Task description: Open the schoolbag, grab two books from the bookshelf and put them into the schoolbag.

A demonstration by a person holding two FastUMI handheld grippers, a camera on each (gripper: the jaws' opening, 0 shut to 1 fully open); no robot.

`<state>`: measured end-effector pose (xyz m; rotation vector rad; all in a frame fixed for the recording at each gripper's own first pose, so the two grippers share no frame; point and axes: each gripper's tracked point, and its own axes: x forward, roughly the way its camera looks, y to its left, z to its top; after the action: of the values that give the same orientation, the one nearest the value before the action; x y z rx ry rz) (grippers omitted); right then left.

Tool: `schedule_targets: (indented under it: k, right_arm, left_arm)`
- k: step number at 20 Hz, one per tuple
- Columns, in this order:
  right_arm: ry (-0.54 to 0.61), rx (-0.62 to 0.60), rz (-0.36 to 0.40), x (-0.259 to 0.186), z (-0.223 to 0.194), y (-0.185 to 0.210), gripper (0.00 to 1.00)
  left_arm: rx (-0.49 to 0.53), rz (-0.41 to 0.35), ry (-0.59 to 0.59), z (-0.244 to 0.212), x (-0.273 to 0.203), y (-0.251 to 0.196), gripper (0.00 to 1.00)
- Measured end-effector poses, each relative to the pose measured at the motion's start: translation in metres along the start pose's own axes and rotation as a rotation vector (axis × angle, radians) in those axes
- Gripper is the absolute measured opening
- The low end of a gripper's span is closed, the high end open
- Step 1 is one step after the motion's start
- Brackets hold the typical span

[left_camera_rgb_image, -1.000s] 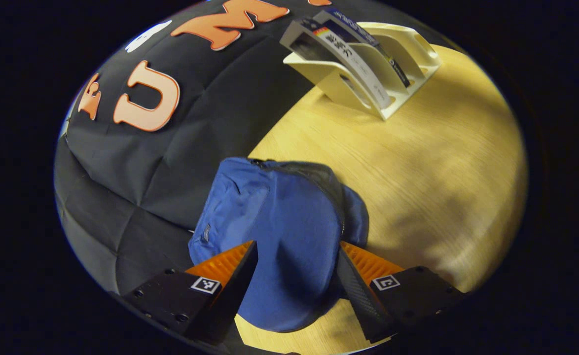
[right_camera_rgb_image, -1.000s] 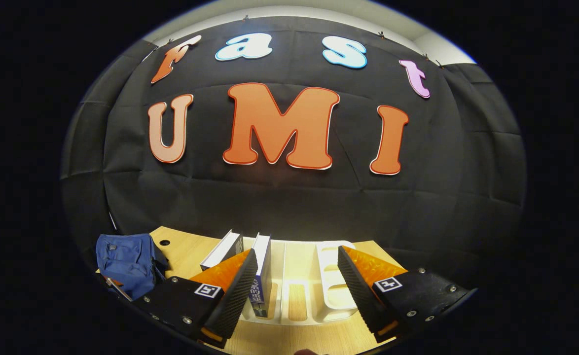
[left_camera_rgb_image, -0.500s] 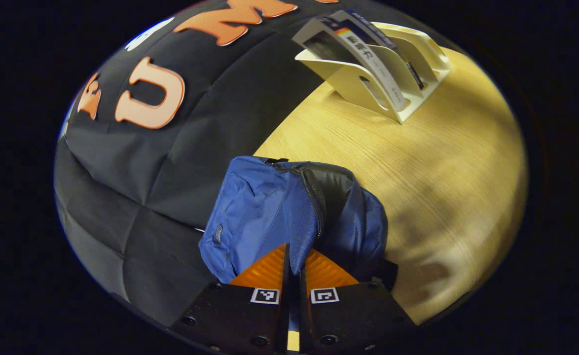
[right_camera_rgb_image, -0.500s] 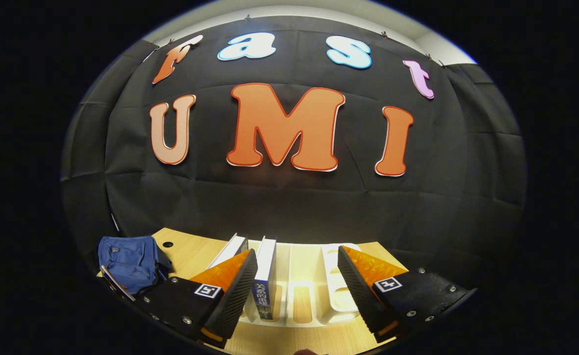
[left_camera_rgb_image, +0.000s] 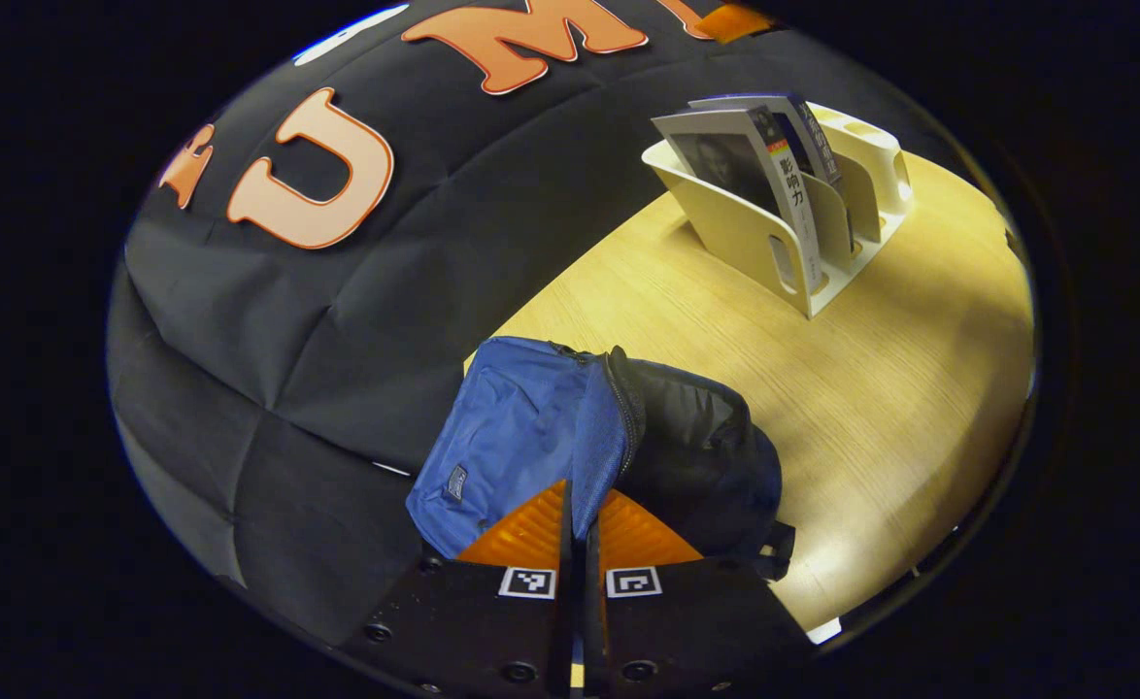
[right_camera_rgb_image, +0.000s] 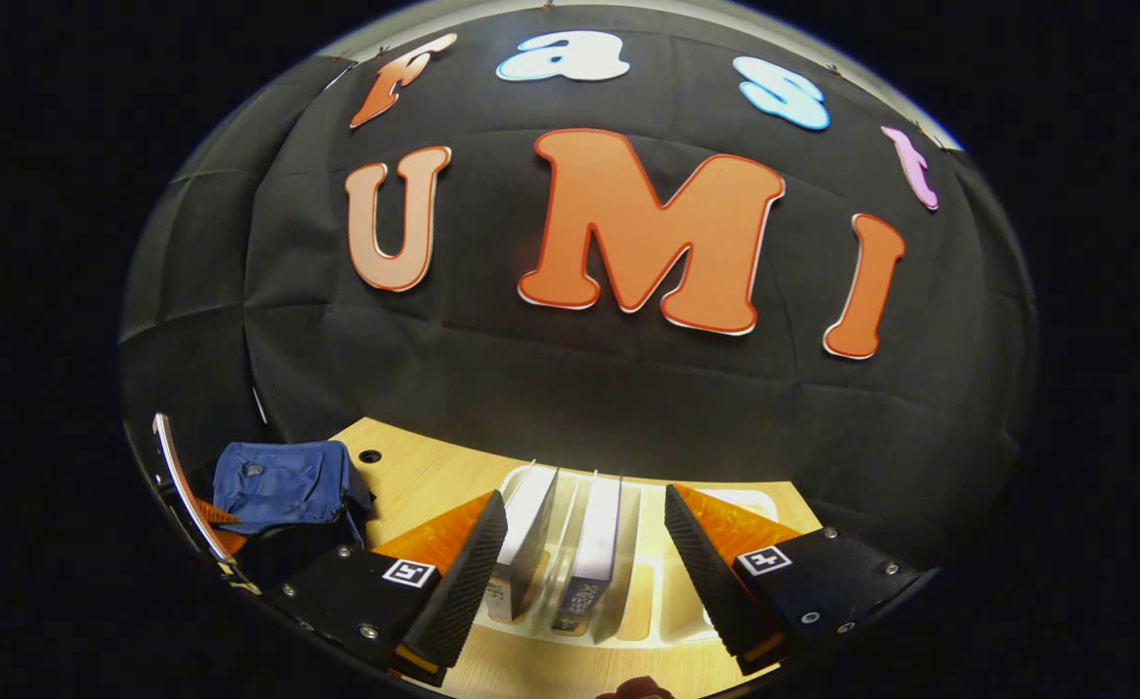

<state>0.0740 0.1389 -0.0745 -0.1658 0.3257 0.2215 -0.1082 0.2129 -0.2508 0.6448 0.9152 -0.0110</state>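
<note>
Schoolbag (left_camera_rgb_image: 531, 437): blue fabric, lying on the pale wooden bench (left_camera_rgb_image: 871, 388) at its edge beside the black cloth wall. Main zip is parted; the flap is drawn back and the dark lining (left_camera_rgb_image: 696, 447) is exposed. In the right gripper view the same schoolbag (right_camera_rgb_image: 284, 481) sits at the far left of the bench, well apart from the shelf.

Left gripper (left_camera_rgb_image: 583, 529): jaws together, clamped on the blue edge of the bag's flap just beside the zip.

Bookshelf (left_camera_rgb_image: 774, 243): cream plastic desktop rack with upright dividers, standing on the bench well apart from the bag, bare wood between them. Two books (left_camera_rgb_image: 774, 170) stand in its slots, leaning slightly, spines outward.

Right gripper (right_camera_rgb_image: 585, 558): jaws apart, poised just above the rack. Both books show between its fingers: a pale-covered one (right_camera_rgb_image: 526, 534) close to the left finger, and a second (right_camera_rgb_image: 594, 544) beside it in the next slot. Neither finger visibly touches a book. A rack divider (right_camera_rgb_image: 628, 553) stands between the second book and the right finger.

Other: small round hole (right_camera_rgb_image: 370, 455) in the bench top near the bag.
</note>
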Motion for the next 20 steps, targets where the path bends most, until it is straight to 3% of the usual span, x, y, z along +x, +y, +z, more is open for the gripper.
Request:
schedule_targets:
  k: [7, 15, 20]
  right_arm:
    - [0.249, 0.003, 0.062, 0.039, -0.018, 0.033, 0.97]
    - [0.533, -0.003, 0.055, 0.075, -0.047, 0.051, 0.98]
    - [0.709, 0.097, 0.088, 0.094, -0.061, 0.061, 0.95]
  left_arm:
    - [-0.081, -0.107, -0.030, 0.026, -0.011, 0.054, 0.05]
    - [0.003, -0.209, -0.004, 0.040, -0.005, 0.079, 0.05]
    - [0.003, -0.249, -0.015, 0.039, 0.005, 0.081, 0.05]
